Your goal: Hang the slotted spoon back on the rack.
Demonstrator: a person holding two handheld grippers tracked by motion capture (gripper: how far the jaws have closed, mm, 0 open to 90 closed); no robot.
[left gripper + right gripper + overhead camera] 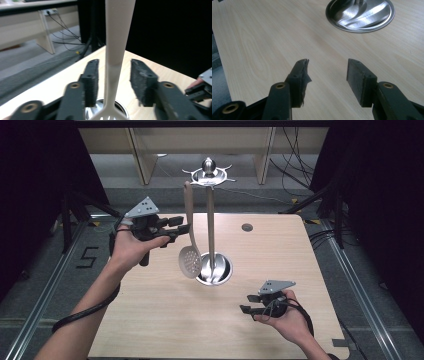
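While the slotted spoon (pixel 190 255) hangs from the rack (pixel 210 227) top, bowl at 9 o'clock of the rack's base, left gripper (pixel 183 225) sits around its handle at 10 o'clock on the table (pixel 165 310), jaws apart, pads clear of it; right gripper (pixel 246 304) at 5 o'clock, jaws wide, empty

The high view looks forward and down over the pale wooden tabletop (pixel 165 320). Each gripper view looks closely along its own jaws; both share the round shiny steel stand base (pixel 360 15) beyond the jaws.
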